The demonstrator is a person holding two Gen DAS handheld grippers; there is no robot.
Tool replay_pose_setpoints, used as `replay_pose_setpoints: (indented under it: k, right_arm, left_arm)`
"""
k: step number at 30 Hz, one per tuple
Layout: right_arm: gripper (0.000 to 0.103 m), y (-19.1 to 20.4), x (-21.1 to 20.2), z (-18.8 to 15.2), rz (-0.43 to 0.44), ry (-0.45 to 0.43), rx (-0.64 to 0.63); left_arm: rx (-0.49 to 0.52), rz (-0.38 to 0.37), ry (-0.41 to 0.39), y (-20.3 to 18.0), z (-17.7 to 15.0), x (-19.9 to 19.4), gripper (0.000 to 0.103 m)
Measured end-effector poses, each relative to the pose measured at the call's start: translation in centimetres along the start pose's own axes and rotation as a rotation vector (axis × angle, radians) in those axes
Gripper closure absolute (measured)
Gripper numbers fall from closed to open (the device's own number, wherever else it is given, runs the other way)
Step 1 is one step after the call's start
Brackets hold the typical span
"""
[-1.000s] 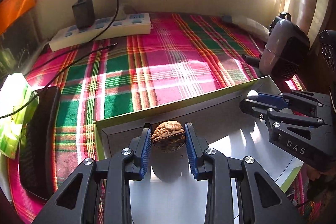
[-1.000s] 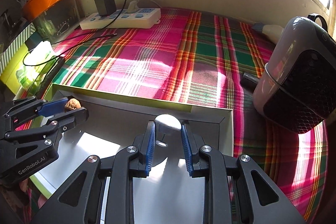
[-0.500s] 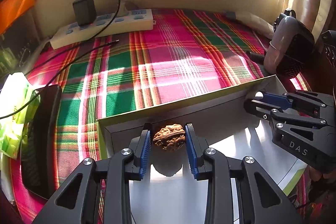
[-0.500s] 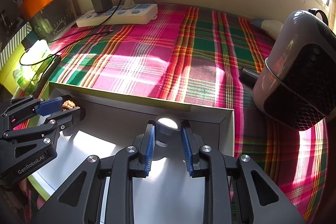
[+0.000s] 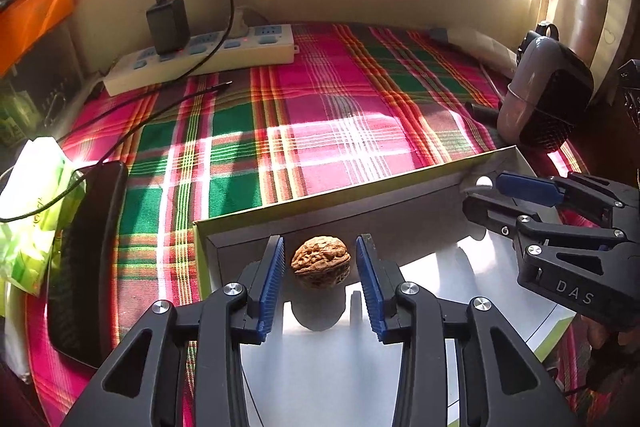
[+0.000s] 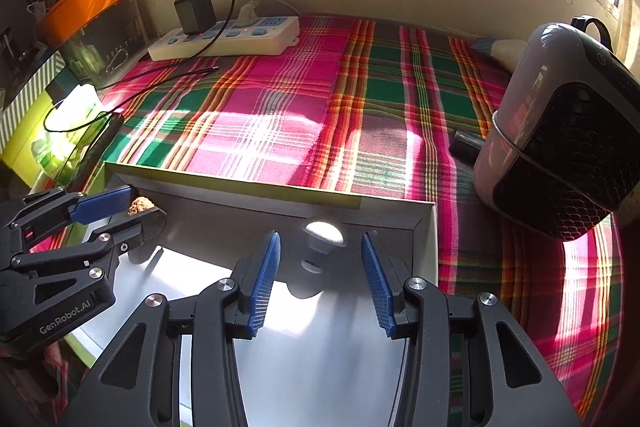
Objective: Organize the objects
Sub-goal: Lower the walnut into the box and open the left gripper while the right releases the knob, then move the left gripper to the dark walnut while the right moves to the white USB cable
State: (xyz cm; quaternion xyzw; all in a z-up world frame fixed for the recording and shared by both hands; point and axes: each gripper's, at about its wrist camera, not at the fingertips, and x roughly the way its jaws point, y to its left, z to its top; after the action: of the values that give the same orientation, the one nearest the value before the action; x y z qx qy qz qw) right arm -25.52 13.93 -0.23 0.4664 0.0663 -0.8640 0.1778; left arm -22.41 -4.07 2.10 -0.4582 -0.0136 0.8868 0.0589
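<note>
A brown walnut (image 5: 320, 261) lies on the floor of a shallow white box (image 5: 360, 189) near its far left corner. My left gripper (image 5: 321, 247) straddles it, jaws opening, with a gap showing on each side of the nut. A small white mushroom-shaped knob (image 6: 323, 235) stands by the box's far wall (image 6: 240, 185). My right gripper (image 6: 321, 239) is around it, jaws opening, pads clear of it. The left wrist view has the right gripper (image 5: 482, 193) at the box's right end beside the knob (image 5: 484, 182). The right wrist view has the left gripper (image 6: 146, 205) and walnut (image 6: 140, 205) at the left.
The box sits on a pink and green plaid cloth (image 5: 320, 115). A white power strip (image 5: 200, 57) with a black charger (image 5: 168, 25) lies at the back. A grey and black appliance (image 6: 560, 147) stands right of the box. A black flat object (image 5: 84, 259) and green packet (image 5: 32, 211) lie left.
Both grippers' jaws have spread apart. The walnut and the white knob, gripped before, now sit free in the box between the pads. Neither hand has shifted much.
</note>
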Motion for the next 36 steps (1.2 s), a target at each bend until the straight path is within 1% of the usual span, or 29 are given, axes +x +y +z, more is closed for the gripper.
replay_pose_setpoints:
  k: [6,13,21,25,36]
  right_arm:
    - [0.055,0.1,-1.3,-0.5,0.006,-0.027,0.022]
    - [0.055,0.2,-4.0,-1.7,0.020,-0.082,0.040]
    - [0.055,0.4,-6.9,-3.3,0.026,-0.134,0.055]
    - [0.055,0.5,-7.7,-4.4,0.030,-0.142,0.060]
    - [0.055,1.1,-9.3,-6.9,0.033,-0.169,0.063]
  left_arm:
    - [0.003,-0.007,-0.025,-0.5,-0.6,-1.5,0.068]
    - [0.002,-0.009,-0.067,-0.9,-1.3,-3.9,0.068]
    - [0.006,0.009,-0.117,-1.3,-2.7,-6.6,0.068]
    - [0.004,0.004,-0.127,-1.5,-3.6,-7.5,0.068]
    - [0.004,0.042,-0.164,-1.6,-5.9,-9.3,0.068]
